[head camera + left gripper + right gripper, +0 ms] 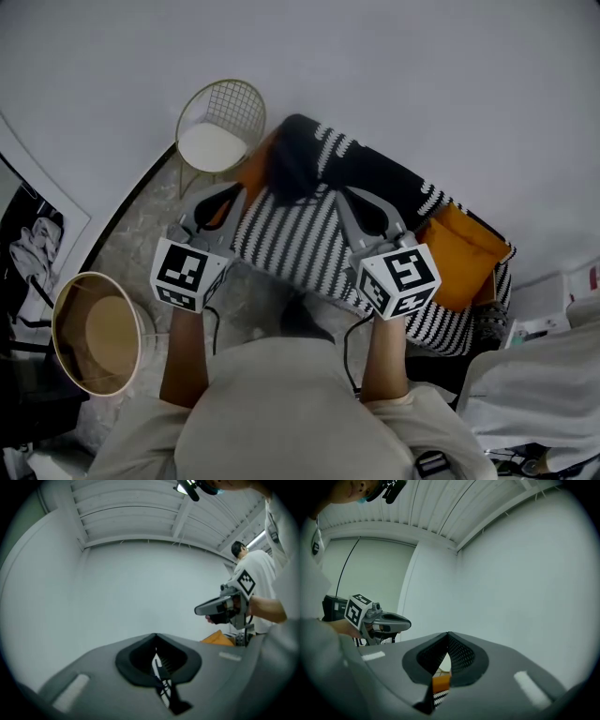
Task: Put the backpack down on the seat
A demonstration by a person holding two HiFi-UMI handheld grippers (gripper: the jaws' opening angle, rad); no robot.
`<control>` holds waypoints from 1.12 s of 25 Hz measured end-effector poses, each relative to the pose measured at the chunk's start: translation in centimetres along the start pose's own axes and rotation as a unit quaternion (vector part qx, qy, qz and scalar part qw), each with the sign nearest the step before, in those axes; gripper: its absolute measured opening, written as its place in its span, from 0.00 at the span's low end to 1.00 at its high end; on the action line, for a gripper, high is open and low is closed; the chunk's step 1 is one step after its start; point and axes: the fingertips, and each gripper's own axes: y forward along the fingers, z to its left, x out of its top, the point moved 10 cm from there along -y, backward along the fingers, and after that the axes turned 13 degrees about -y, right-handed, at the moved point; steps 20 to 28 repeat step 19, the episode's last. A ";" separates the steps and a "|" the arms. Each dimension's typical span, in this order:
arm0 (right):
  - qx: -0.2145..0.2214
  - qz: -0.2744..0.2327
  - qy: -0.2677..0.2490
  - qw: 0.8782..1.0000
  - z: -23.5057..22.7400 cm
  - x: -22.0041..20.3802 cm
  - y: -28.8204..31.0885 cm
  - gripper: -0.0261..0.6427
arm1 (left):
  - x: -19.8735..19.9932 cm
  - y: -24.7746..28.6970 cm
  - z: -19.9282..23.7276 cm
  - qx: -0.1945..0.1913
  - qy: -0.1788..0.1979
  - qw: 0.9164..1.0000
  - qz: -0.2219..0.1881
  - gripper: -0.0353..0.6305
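Note:
The backpack [291,239], black-and-white striped with orange parts [464,248], hangs in front of me between both grippers. The left gripper [217,199] is at its left edge, shut on a striped strip of it [161,677]. The right gripper [367,214] lies over its striped middle with its jaws closed; orange and striped fabric [440,686] shows in the gap below the tips. The seat, a gold wire chair with a round white pad [211,145], stands beyond the left gripper, against the wall. Each gripper view shows the other gripper, the right one [220,609] and the left one [384,620].
A round tan shade or basket [98,333] stands on the floor at my left. A framed picture [33,234] leans at the far left. White cloth [544,375] and clutter fill the lower right. A plain grey wall [422,84] runs behind the chair.

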 end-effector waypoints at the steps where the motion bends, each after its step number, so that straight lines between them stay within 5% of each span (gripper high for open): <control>1: -0.002 -0.001 0.000 1.000 0.0 0.1 -0.1 0.05 | 0.1 0.0 -0.1 -0.002 0.000 1.000 0.000 0.06; 28: -0.008 -0.004 -0.001 1.000 0.2 0.5 -1.9 0.05 | 0.0 -0.1 -1.2 -0.013 -0.002 1.000 0.013 0.06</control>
